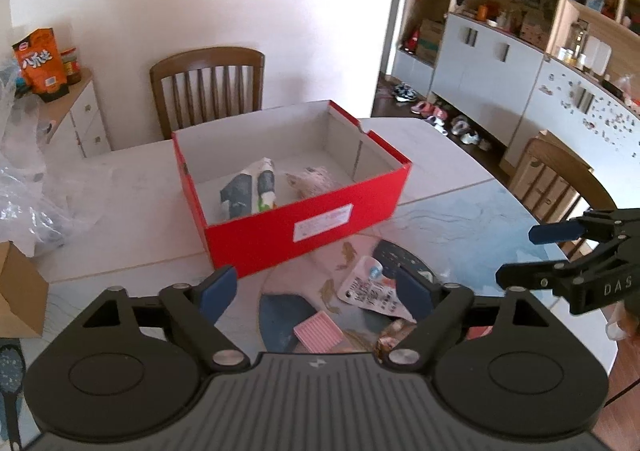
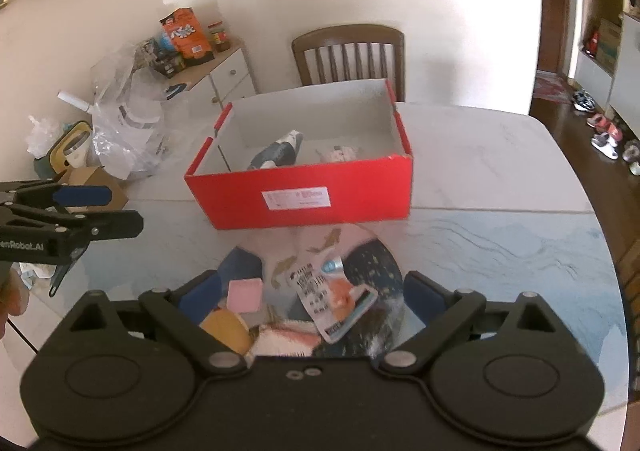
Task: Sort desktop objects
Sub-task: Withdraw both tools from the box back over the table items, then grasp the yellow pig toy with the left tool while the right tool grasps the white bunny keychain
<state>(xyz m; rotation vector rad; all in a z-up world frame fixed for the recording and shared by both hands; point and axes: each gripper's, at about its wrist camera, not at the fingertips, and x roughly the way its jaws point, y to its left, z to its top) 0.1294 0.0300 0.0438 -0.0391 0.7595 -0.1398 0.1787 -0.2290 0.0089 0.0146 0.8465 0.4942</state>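
Note:
A red open box (image 1: 296, 227) (image 2: 304, 199) stands on the table and holds a dark-and-white packet (image 1: 250, 189) (image 2: 280, 153) and a pale pink bundle (image 1: 314, 179) (image 2: 340, 153). In front of it lie a white-and-orange snack packet (image 1: 370, 289) (image 2: 328, 293), a pink square block (image 1: 318, 331) (image 2: 245, 295) and a tan round item (image 2: 226, 329). My left gripper (image 1: 316, 291) (image 2: 116, 207) is open and empty above these. My right gripper (image 2: 312, 291) (image 1: 516, 255) is open and empty, to the right of the left one.
A patterned mat (image 2: 372, 263) lies under the loose items. A wooden chair (image 1: 208, 85) stands behind the table, another (image 1: 556, 179) at the right. Clear plastic bags (image 2: 124, 123) and a cardboard box (image 1: 20, 295) sit at the left. A side cabinet (image 2: 224, 75) holds snacks.

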